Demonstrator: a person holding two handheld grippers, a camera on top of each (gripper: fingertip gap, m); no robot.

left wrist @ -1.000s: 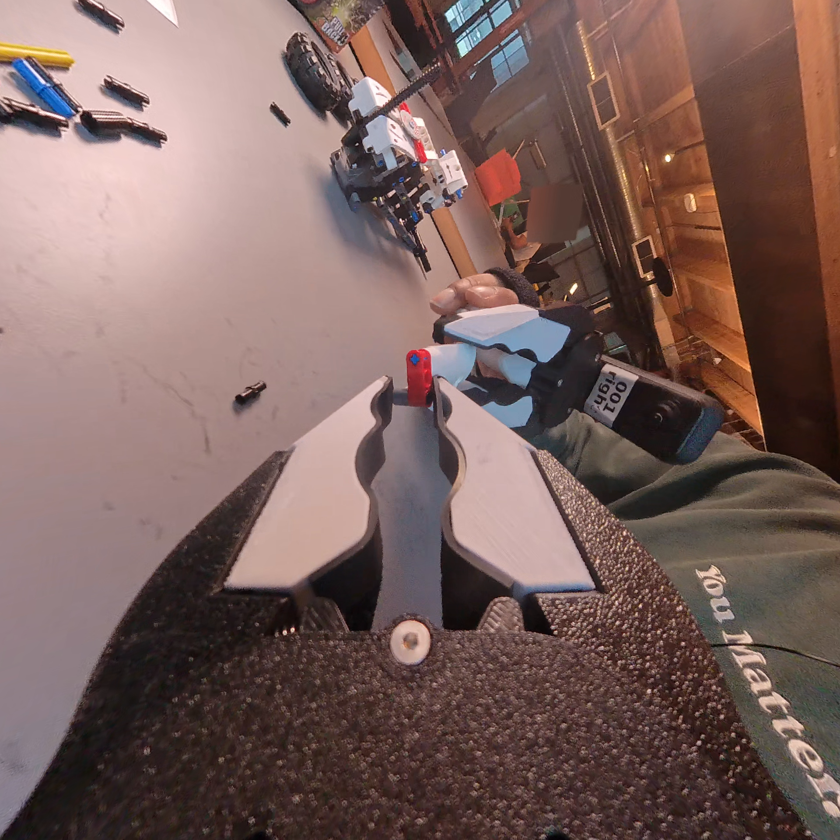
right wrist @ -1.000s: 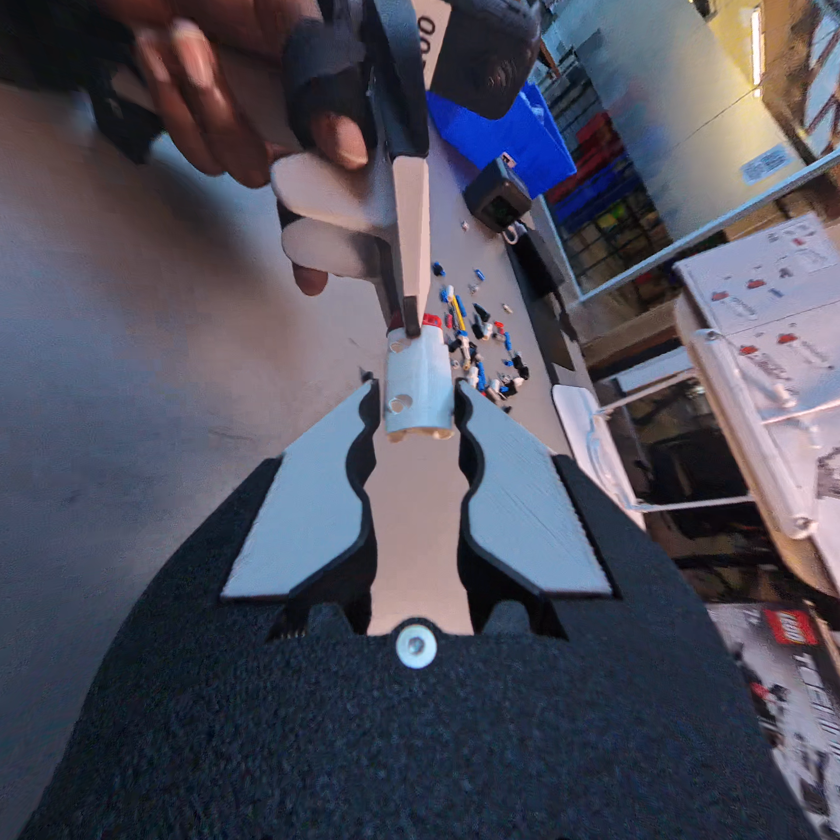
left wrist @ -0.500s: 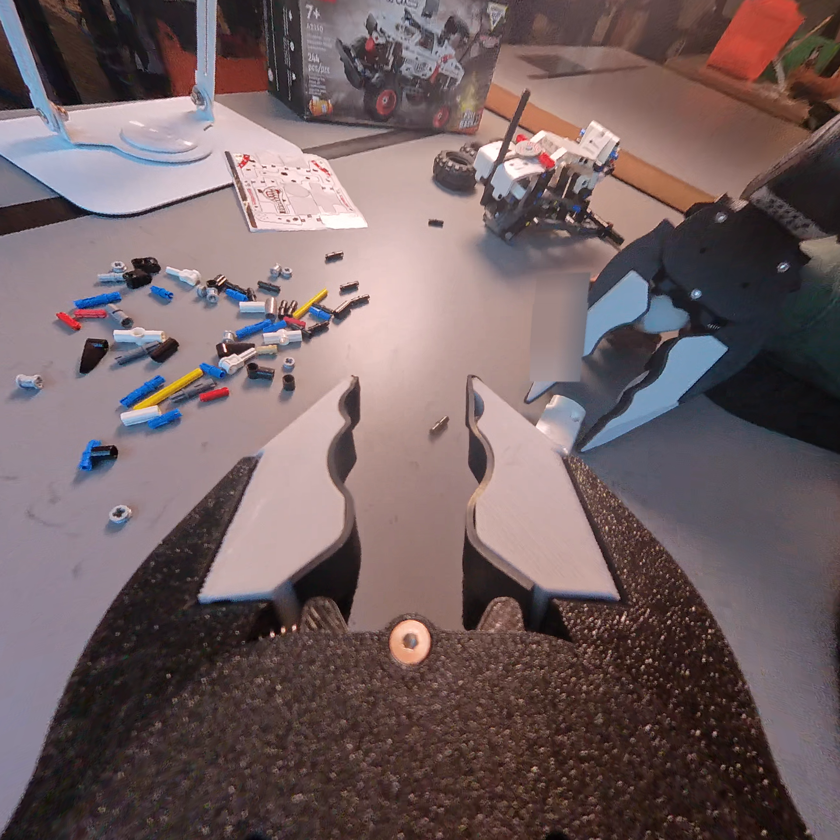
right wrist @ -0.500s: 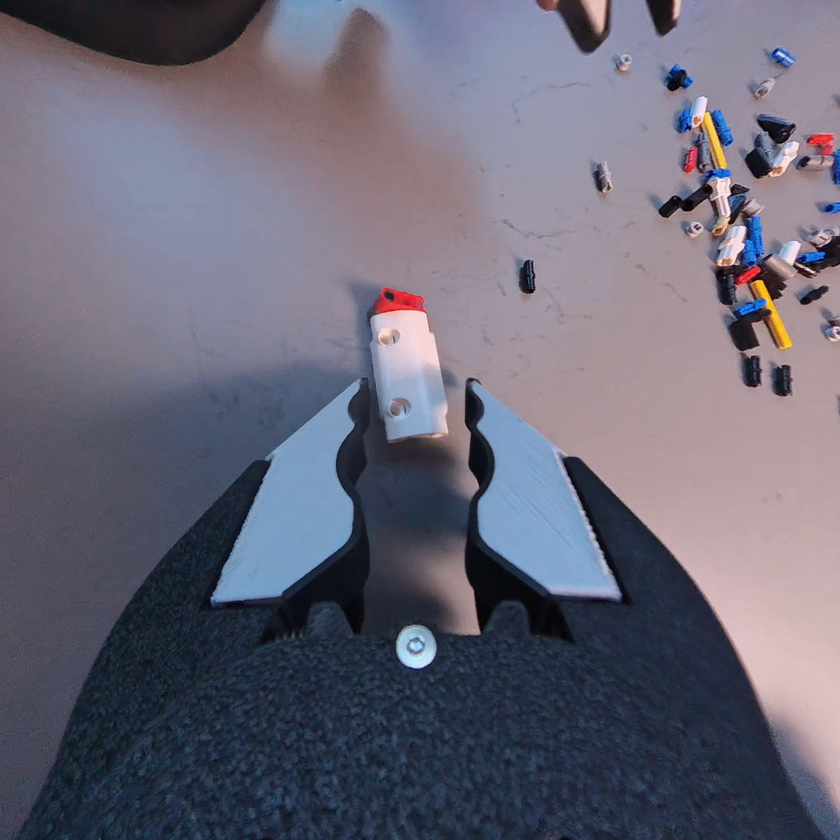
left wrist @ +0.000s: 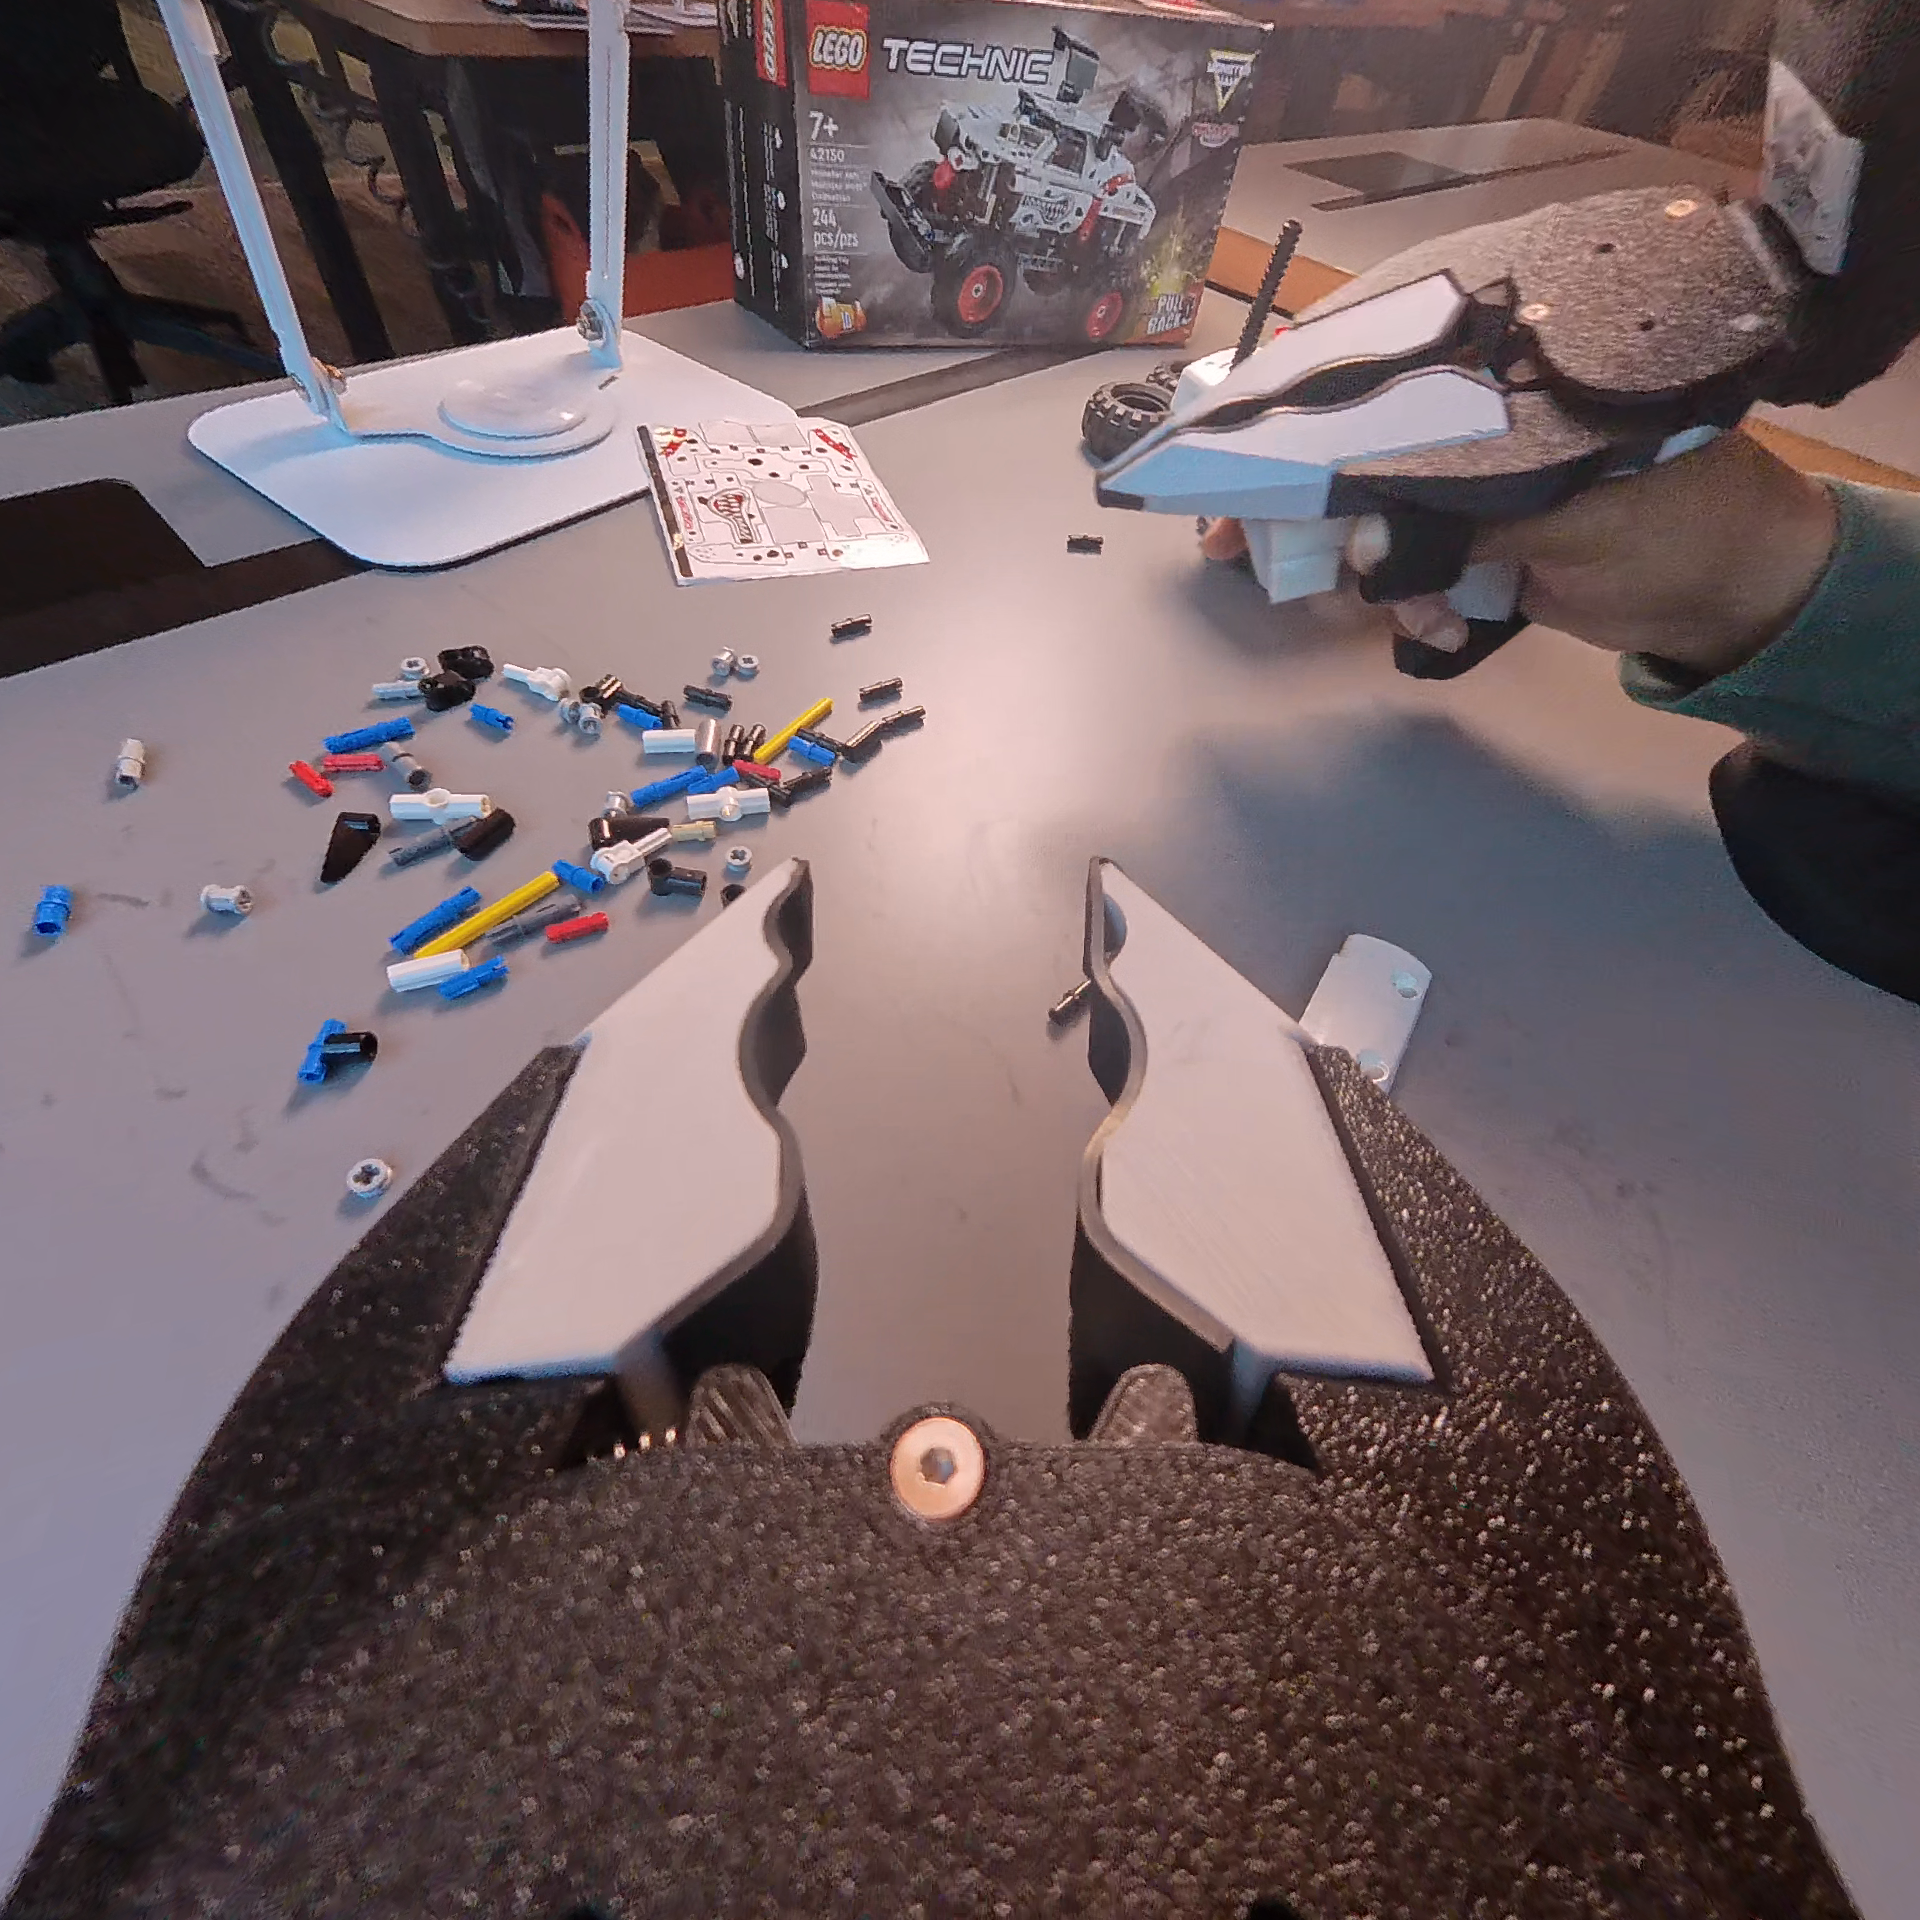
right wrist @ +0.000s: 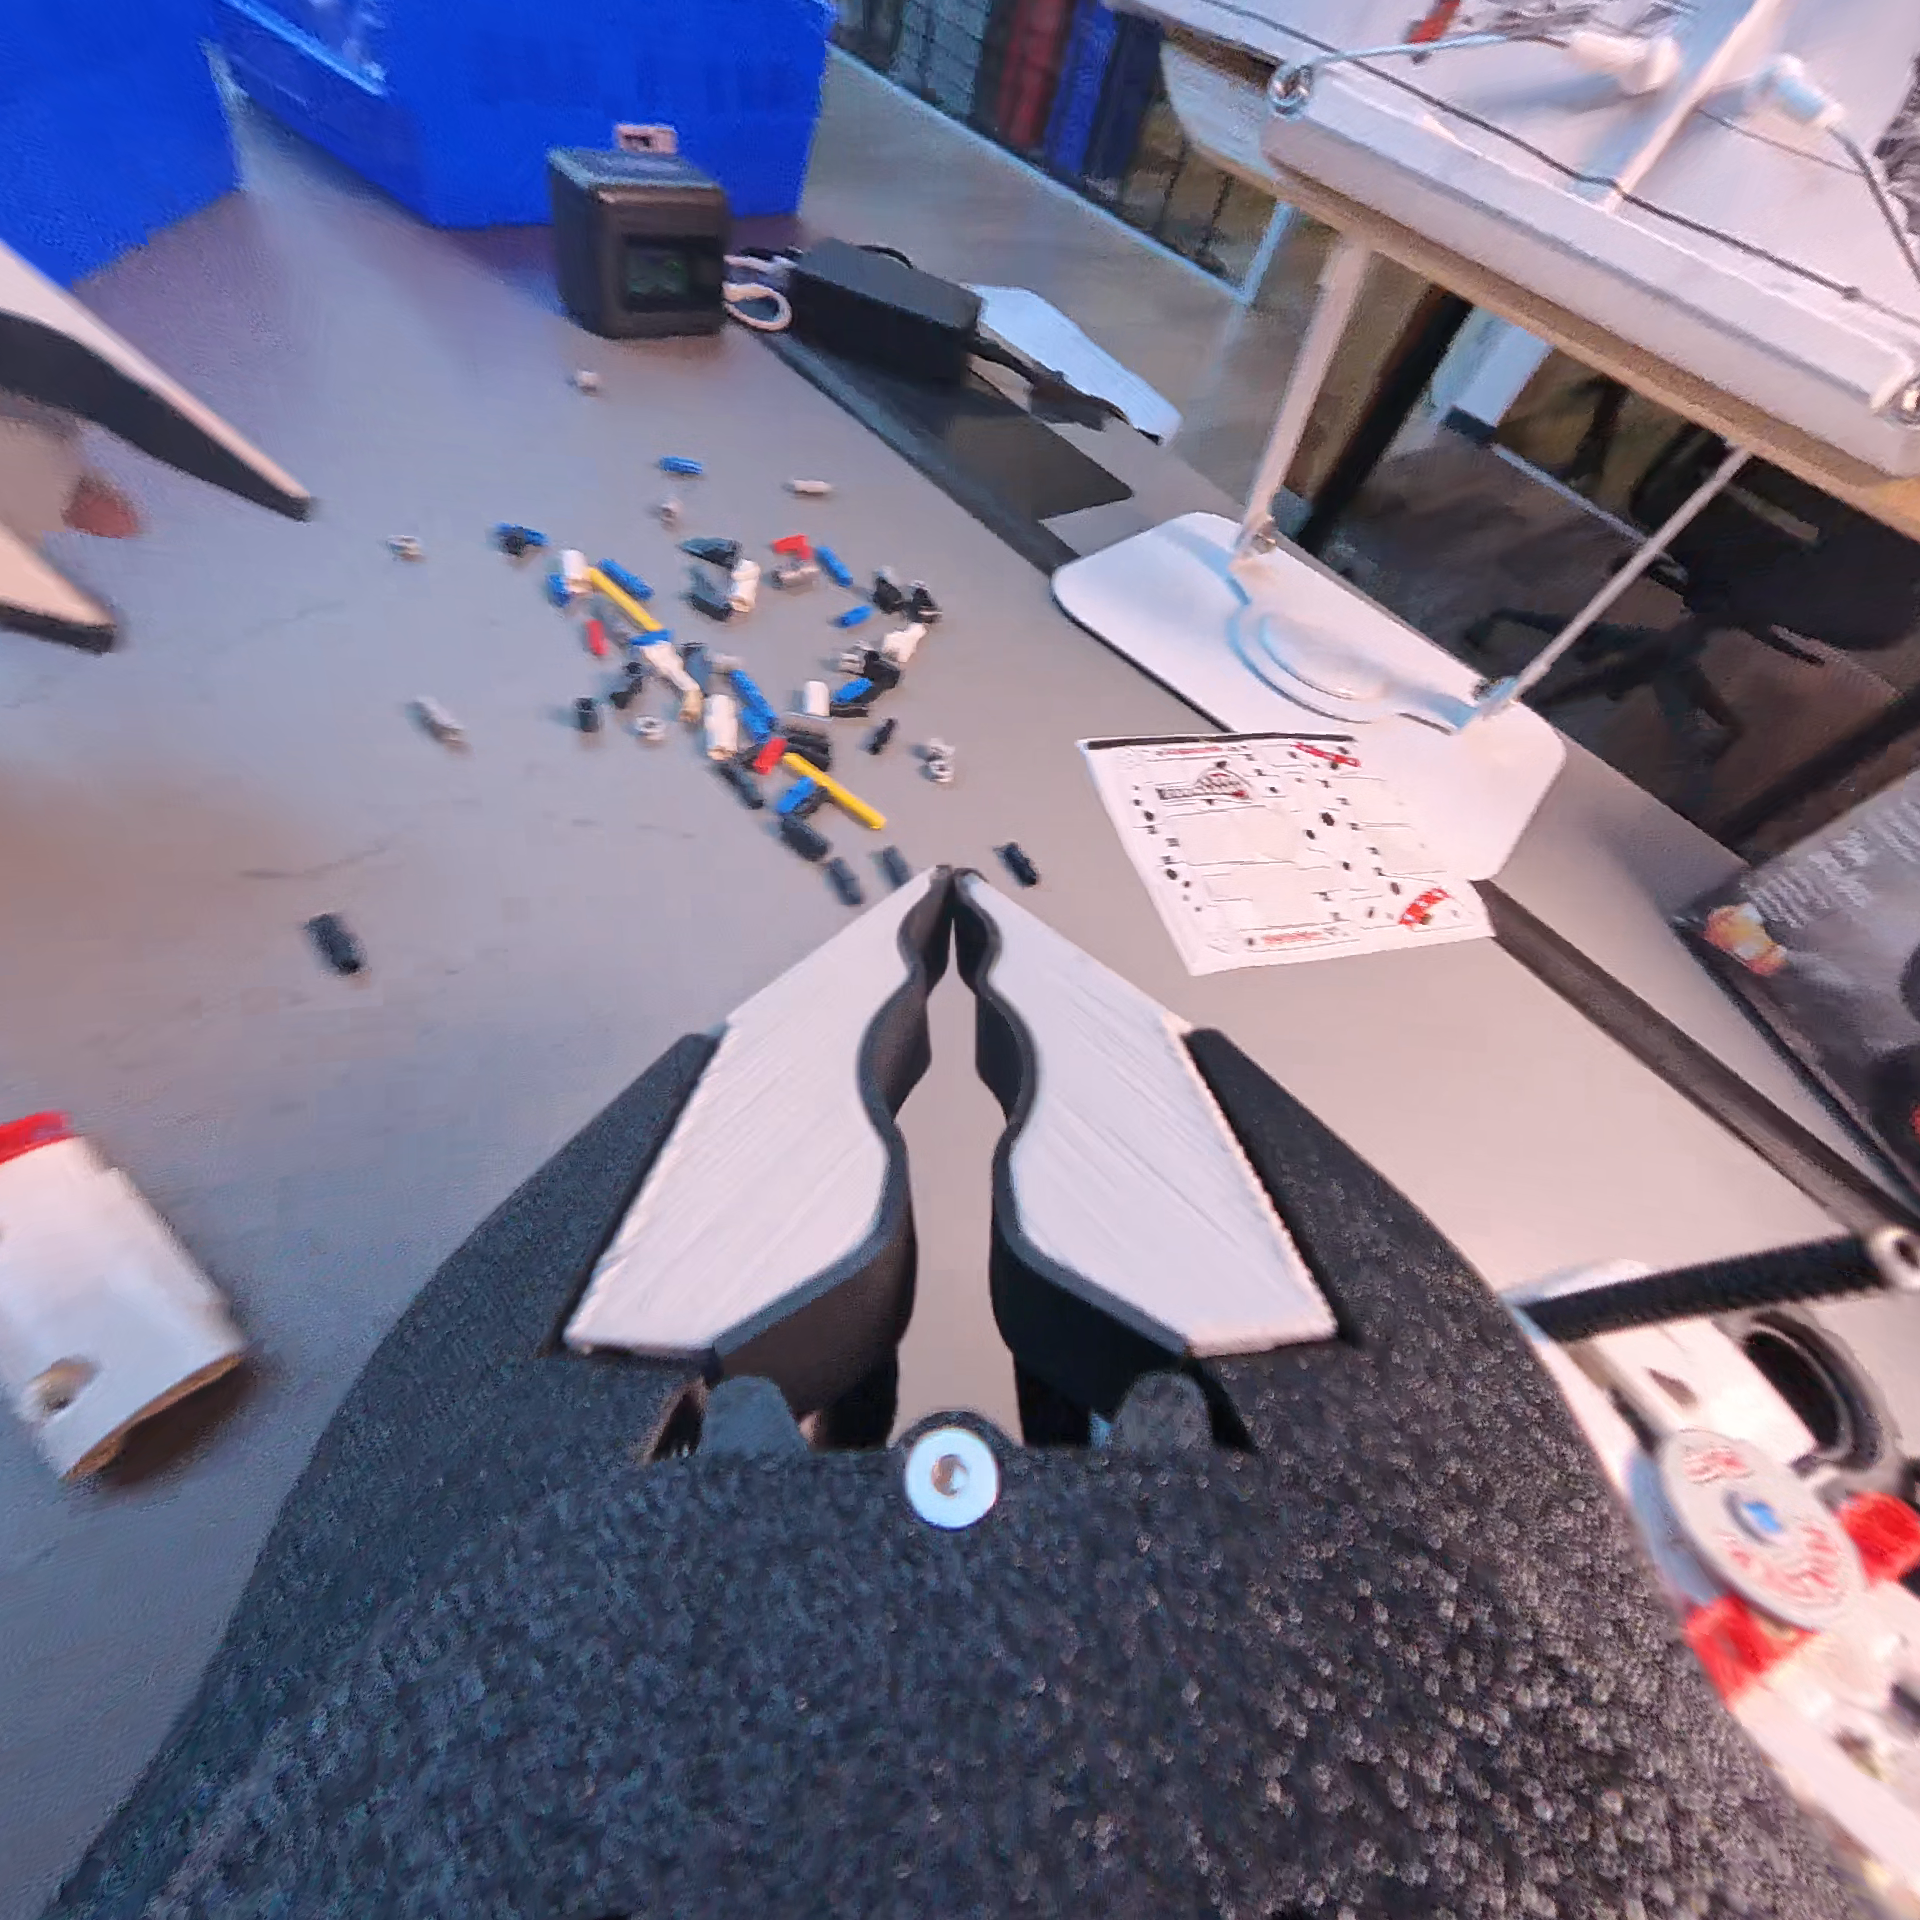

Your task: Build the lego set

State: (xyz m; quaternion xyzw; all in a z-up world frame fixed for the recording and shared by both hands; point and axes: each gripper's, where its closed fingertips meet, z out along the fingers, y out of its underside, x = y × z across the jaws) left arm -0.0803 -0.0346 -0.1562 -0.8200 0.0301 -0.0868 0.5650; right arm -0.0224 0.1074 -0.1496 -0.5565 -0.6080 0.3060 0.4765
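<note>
My left gripper (left wrist: 948, 878) is open and empty, low over the grey table (left wrist: 1143, 748). A white curved panel piece (left wrist: 1361, 997) lies on the table just right of its right finger; in the right wrist view (right wrist: 94, 1320) it shows a red part on its far end. My right gripper (right wrist: 951, 878) is shut with nothing between its tips. It is held in the air at the far right of the left wrist view (left wrist: 1107, 488). The partly built white truck (right wrist: 1766, 1507) is at that gripper's lower right. A black pin (left wrist: 1068, 1003) lies by my left gripper's right fingertip.
A pile of small blue, black, white, red and yellow pieces (left wrist: 582, 790) lies left of centre. A sticker sheet (left wrist: 779, 499), a white stand base (left wrist: 416, 468), the set's box (left wrist: 987, 177) and a black tyre (left wrist: 1127, 410) are farther back. A blue bin (right wrist: 468, 94) and a black device (right wrist: 639, 244) stand beyond. Some 15 cm of space lies between my two pairs of fingers. To reach the black pin (left wrist: 1068, 1003) in a straight line is about 7 cm for my left fingers, about 15 cm for my right. Look for it in the right wrist view (right wrist: 343, 940) too.
A second ago both grippers held the white and red piece between them. It now lies on the table. My left gripper has opened wider; my right gripper has lifted away and shut.
</note>
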